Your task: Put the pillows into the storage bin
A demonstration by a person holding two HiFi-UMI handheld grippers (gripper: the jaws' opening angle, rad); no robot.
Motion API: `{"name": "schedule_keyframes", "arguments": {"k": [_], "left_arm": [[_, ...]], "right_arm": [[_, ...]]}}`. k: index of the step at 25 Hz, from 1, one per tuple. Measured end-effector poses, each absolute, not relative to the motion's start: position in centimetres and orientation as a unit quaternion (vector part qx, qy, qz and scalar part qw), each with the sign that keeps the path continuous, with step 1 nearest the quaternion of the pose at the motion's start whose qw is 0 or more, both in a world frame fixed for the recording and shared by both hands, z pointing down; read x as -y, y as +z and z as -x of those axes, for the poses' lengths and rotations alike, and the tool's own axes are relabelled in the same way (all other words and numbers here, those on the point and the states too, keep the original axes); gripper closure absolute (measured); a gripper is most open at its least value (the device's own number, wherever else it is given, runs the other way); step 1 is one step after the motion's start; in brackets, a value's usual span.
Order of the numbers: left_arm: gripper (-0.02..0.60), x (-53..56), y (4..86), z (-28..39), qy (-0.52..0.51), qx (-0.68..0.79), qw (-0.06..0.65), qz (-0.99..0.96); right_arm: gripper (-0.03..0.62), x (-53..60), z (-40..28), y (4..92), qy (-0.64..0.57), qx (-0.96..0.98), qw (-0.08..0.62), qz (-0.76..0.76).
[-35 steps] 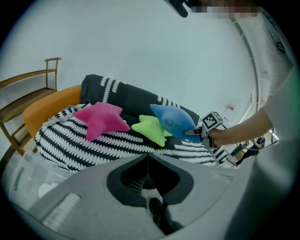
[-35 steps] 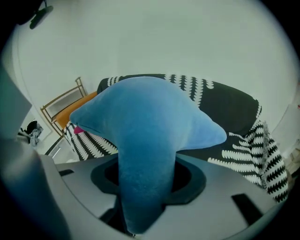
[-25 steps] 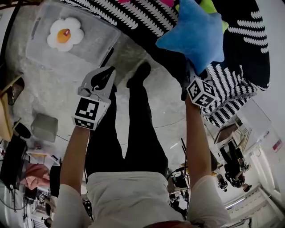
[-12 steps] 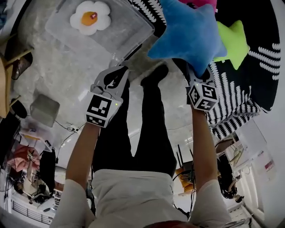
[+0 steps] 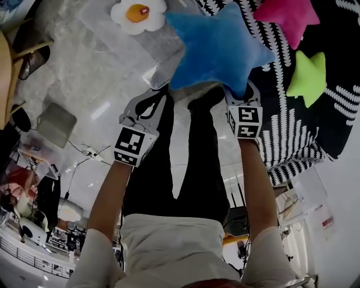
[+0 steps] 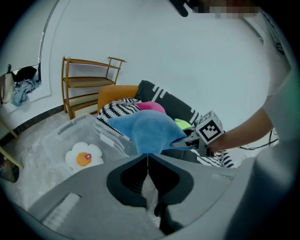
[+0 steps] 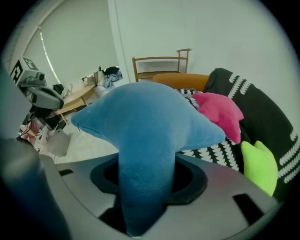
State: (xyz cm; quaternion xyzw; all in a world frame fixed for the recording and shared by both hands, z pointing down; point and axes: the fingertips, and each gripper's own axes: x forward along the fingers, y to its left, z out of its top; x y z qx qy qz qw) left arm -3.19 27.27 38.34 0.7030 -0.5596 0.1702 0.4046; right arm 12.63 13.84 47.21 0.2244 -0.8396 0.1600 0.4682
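We note a wooden shelf rack [image 6: 89, 86] standing against the wall [image 6: 164, 56]. A black-and-white patterned cover [image 5: 292, 129] lies spread out, and a grey box [image 5: 56, 125] rests on the floor [image 5: 50, 73], near loose cables [image 5: 84, 152].

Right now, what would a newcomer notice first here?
The blue star pillow, pinched by one point in the right gripper, hangs by the clear storage bin holding a fried egg pillow. A pink star pillow and a green star pillow lie on the patterned cover.

left tool [image 5: 158, 98]: jaws together, empty | right tool [image 5: 242, 99]: clamped on blue pillow [image 5: 216, 48]
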Motion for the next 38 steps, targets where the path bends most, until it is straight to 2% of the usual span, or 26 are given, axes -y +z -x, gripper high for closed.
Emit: {"name": "schedule_keyframes", "arguments": {"k": [9, 14, 16, 19, 20, 22, 32, 38], "left_arm": [[0.562, -31.1, 39.9, 8.2, 0.14, 0.59, 0.43, -0.669], [0.561, -32.8, 41.2, 10.4, 0.135, 0.596, 0.44, -0.659], [0.561, -33.3, 41.3, 11.2, 0.131, 0.598, 0.441, -0.656], [0.563, -33.7, 41.4, 11.8, 0.127, 0.595, 0.447, -0.656], [0.561, -33.8, 41.5, 11.8, 0.127, 0.591, 0.449, -0.658], [0.563, -33.7, 41.6, 11.8, 0.126, 0.585, 0.452, -0.662], [0.561, -30.5, 40.7, 12.3, 0.127, 0.569, 0.438, -0.684], [0.561, -28.8, 40.0, 10.2, 0.141, 0.541, 0.432, -0.708]], "right_arm": [[0.366, -19.5, -5.4, 53.2, 0.152, 0.819, 0.539, -0.121], [0.35, -20.4, -2.2, 54.2, 0.137, 0.824, 0.537, -0.119], [0.304, -20.3, -0.6, 54.0, 0.127, 0.832, 0.525, -0.124], [0.2, -20.2, 1.3, 54.2, 0.122, 0.842, 0.511, -0.121], [0.138, -20.5, 1.6, 54.7, 0.134, 0.838, 0.516, -0.115], [0.081, -20.9, 1.6, 55.4, 0.162, 0.827, 0.528, -0.105], [0.072, -19.5, 0.6, 53.7, 0.183, 0.828, 0.514, -0.13], [0.072, -17.9, -2.1, 52.3, 0.224, 0.823, 0.492, -0.174]]}}
